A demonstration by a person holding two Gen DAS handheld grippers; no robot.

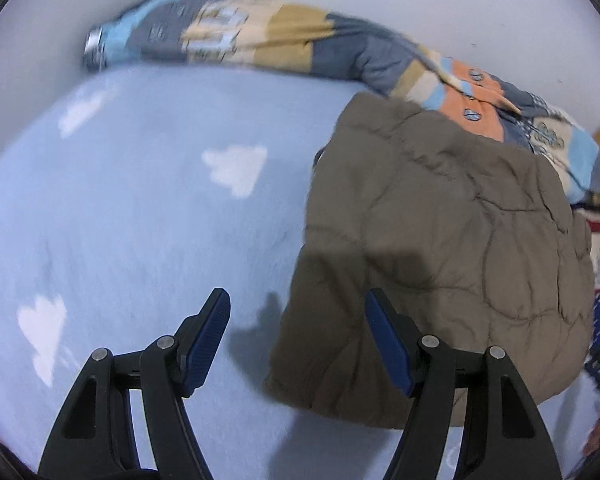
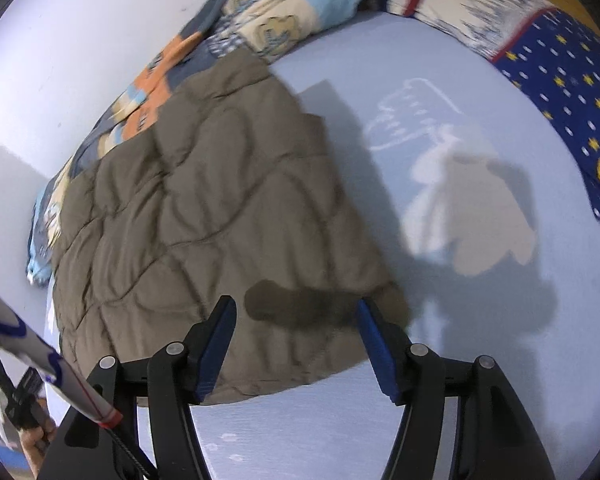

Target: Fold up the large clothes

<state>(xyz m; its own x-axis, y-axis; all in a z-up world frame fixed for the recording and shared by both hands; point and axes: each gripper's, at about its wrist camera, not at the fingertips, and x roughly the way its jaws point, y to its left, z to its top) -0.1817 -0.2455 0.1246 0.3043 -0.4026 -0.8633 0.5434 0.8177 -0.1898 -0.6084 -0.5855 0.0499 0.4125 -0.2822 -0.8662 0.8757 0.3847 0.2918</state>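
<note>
Pale blue bedsheet (image 1: 140, 220) with white clouds lies bare and wide left of the folded brown quilted jacket (image 1: 440, 240) in the left wrist view, a patchwork blanket (image 1: 260, 36) bunched along the wall; the left gripper (image 1: 298, 340) hangs released above the jacket's left edge. From the right wrist, the jacket (image 2: 204, 208) lies as a puffy rectangle, bare sheet (image 2: 460, 280) beyond its right edge, a starry pillow (image 2: 560, 92) further off, and the right gripper (image 2: 296, 348) spread, empty, over the near hem.

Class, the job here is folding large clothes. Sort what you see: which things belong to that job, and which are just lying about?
Belongs to the job:
brown quilted jacket
left gripper, open
right gripper, open

Just lying about:
patchwork blanket
starry blue cloth
light blue sheet underneath
</note>
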